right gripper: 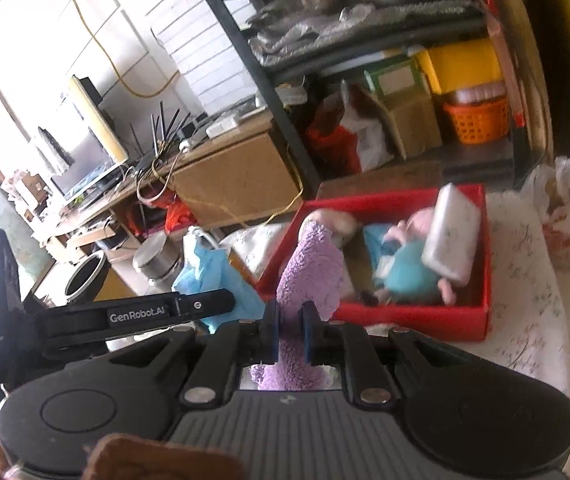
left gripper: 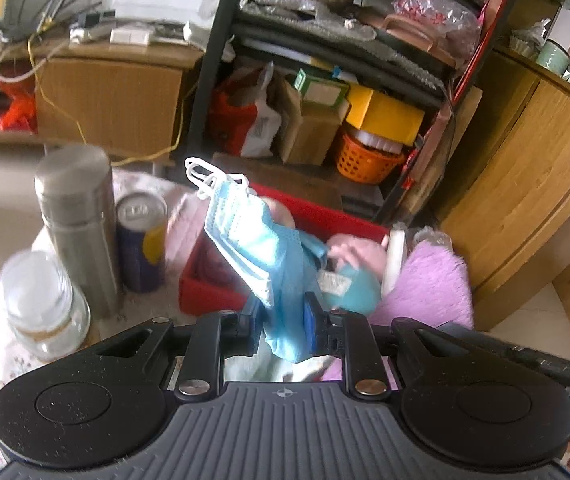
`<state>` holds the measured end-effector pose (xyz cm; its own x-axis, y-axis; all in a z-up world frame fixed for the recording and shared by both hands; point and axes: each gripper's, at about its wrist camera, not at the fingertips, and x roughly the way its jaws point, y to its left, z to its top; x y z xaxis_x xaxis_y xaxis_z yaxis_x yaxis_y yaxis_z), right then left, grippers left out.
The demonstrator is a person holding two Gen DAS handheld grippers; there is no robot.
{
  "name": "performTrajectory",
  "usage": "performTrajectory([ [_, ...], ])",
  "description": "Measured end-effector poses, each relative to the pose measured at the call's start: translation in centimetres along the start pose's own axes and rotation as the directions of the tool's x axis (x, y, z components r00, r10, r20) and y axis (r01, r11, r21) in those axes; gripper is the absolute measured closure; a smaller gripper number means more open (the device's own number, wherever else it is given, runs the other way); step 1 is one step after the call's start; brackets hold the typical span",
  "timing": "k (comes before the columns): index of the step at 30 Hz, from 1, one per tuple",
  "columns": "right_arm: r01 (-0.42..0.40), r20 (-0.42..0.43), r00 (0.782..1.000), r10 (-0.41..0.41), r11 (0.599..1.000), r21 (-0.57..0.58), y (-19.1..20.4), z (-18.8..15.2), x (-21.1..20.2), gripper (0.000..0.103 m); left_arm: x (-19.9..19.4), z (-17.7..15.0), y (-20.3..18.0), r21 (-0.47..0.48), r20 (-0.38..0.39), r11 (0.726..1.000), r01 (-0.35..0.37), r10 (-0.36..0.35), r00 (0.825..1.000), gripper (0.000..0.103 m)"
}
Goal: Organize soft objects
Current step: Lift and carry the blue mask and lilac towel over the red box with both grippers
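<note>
left wrist view: left tool [left gripper: 281, 320] pinches blue masks [left gripper: 253, 248] beside red box [left gripper: 205, 292].

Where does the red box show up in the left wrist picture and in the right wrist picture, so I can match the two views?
Left wrist view: the red box sits mid-frame, partly hidden behind the blue face masks clamped in the left gripper.
Right wrist view: the red box lies right of centre, just beyond the purple fuzzy cloth clamped in the right gripper.
Shared landmark: the orange basket on the shelf behind.
</note>
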<state>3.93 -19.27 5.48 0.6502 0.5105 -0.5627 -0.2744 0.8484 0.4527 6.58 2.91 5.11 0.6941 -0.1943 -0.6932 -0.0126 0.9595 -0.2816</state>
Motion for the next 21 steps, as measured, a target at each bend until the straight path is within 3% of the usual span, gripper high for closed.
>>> performTrajectory([
  [12,0.119,0.175,0.979,-0.103,0.990,-0.081,0.7,4.6,-1.3,0.103,1.8,2.8,-2.3,0.058,0.071,0.996,-0.071,0.067,0.995,0.083],
  [21,0.183,0.224,0.962,-0.156,0.977,-0.109,0.4,7.1,0.5,0.103,4.3,4.1,-3.8,0.100,0.087,0.988,-0.121,0.113,0.990,0.083],
])
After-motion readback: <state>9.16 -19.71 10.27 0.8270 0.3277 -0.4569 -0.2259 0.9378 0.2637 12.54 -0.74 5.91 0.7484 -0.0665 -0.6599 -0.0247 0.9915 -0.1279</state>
